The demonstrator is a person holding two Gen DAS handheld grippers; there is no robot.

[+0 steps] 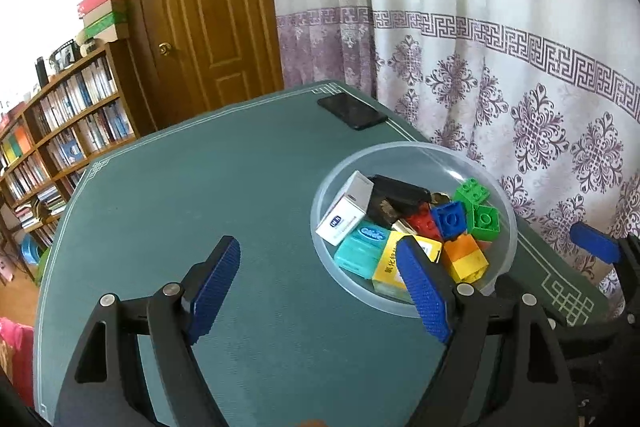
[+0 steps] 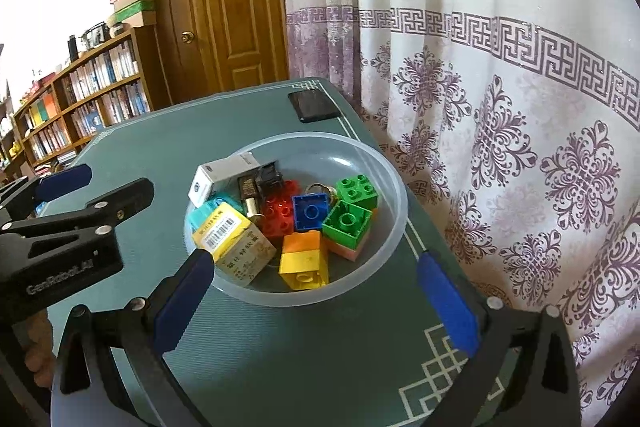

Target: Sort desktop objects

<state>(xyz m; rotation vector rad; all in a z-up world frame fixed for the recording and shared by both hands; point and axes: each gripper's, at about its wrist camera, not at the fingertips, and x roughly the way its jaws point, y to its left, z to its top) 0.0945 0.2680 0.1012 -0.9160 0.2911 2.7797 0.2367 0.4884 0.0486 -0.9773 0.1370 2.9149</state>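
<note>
Green matting with a white fret border covers the table, and near its right edge sits a translucent plastic bowl heaped with small things. Inside lie a yellow carton bearing a barcode and Chinese print too small to read, a white box with a blue logo, a teal box, and toy bricks: orange-and-yellow, two green, blue and red. A black phone rests at the far corner. The left gripper hangs wide apart and empty beside the bowl, its body lettered "GenRobot.AI" in the right wrist view; the right gripper is likewise spread wide, holding nothing, straddling the bowl's near rim.
</note>
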